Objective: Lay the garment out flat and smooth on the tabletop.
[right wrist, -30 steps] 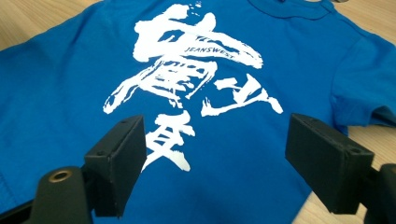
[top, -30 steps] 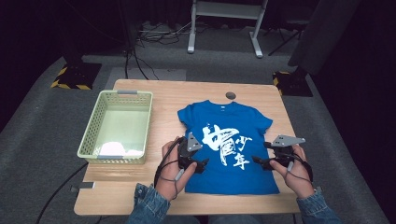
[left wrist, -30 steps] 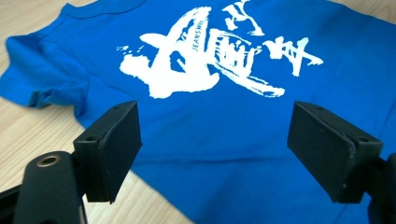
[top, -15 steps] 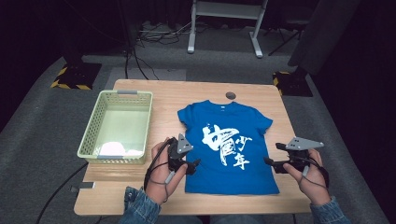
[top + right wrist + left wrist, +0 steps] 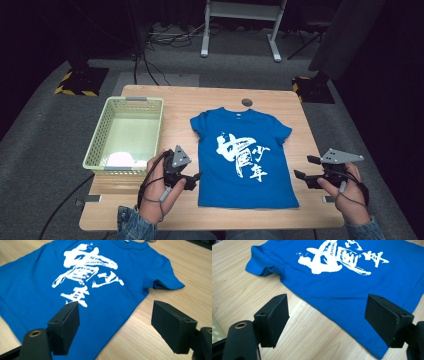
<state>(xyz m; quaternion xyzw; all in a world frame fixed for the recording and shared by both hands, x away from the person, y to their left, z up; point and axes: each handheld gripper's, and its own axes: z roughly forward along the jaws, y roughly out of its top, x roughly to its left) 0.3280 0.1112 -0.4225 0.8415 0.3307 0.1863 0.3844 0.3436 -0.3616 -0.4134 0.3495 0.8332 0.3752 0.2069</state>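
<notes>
2 grippers are flanking the blue T-shirt (image 5: 243,157) in the high view, left gripper (image 5: 191,179) nearer its hem edge, right gripper (image 5: 303,174) standing farther off.

Left gripper view: jaws gaping empty, shirt lying ahead.

Right gripper view: same, holding nothing.

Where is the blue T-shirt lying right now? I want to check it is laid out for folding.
In the high view the blue T-shirt lies flat, print up, right of centre on the wooden table, beside the green basket on its left, collar toward the far edge.

Both tools (image 5: 194,176) (image 5: 305,167) farther from shirt (image 5: 243,157)
</notes>
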